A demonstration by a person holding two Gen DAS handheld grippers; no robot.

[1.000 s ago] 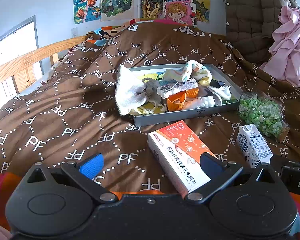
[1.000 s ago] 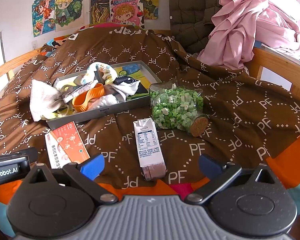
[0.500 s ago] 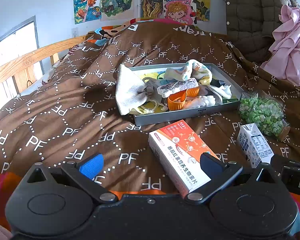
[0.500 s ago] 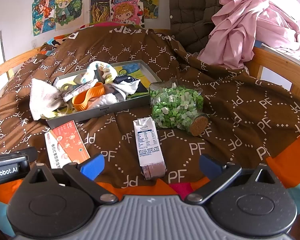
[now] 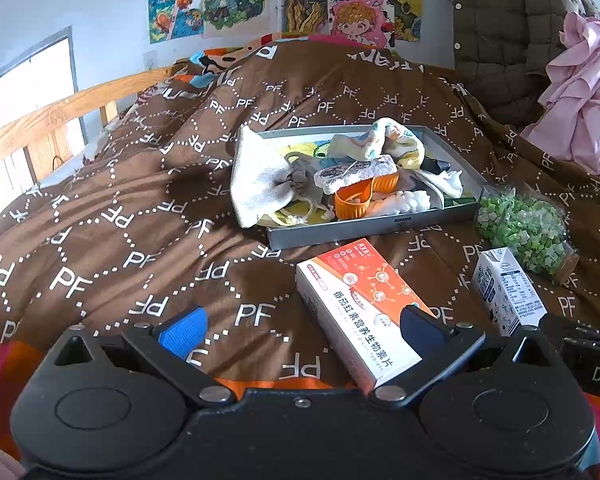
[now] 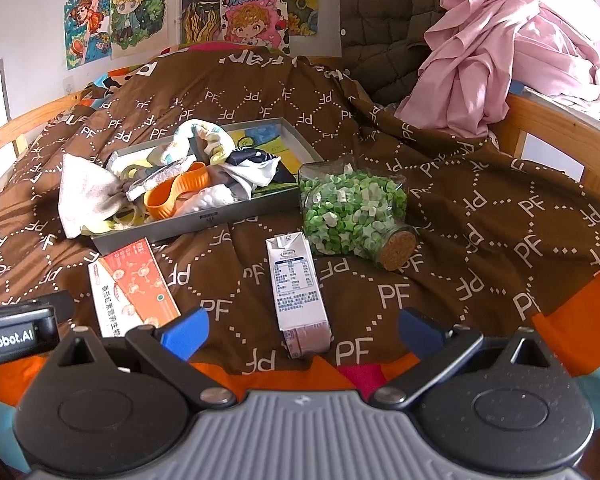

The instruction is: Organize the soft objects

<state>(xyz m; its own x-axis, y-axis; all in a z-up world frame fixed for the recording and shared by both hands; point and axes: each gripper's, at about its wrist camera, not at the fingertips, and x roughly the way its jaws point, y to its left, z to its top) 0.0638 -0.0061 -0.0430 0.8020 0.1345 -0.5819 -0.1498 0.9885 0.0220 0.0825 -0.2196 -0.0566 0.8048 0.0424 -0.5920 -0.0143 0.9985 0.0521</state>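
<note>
A grey tray (image 5: 364,229) (image 6: 204,222) lies on the brown bed cover, heaped with soft things: a white cloth (image 5: 260,180) (image 6: 84,194) draped over its left rim, a pastel sock (image 5: 392,142) (image 6: 202,136), an orange silicone piece (image 5: 354,200) (image 6: 172,194) and a dark patterned cloth (image 6: 252,160). My left gripper (image 5: 300,328) stands open well short of the tray, its right finger over an orange-and-white box (image 5: 360,304) (image 6: 128,288). My right gripper (image 6: 302,330) is open too, with a milk carton (image 6: 298,284) (image 5: 504,288) lying between its fingertips.
A corked glass jar of green and white pieces (image 6: 354,212) (image 5: 524,228) lies on its side right of the tray. Wooden bed rails (image 5: 52,120) (image 6: 556,128) run along both sides. Pink clothing (image 6: 500,52) and a quilted brown coat (image 6: 380,16) pile at the back right.
Both grippers have stayed open and almost still. The views have shifted only very slightly.
</note>
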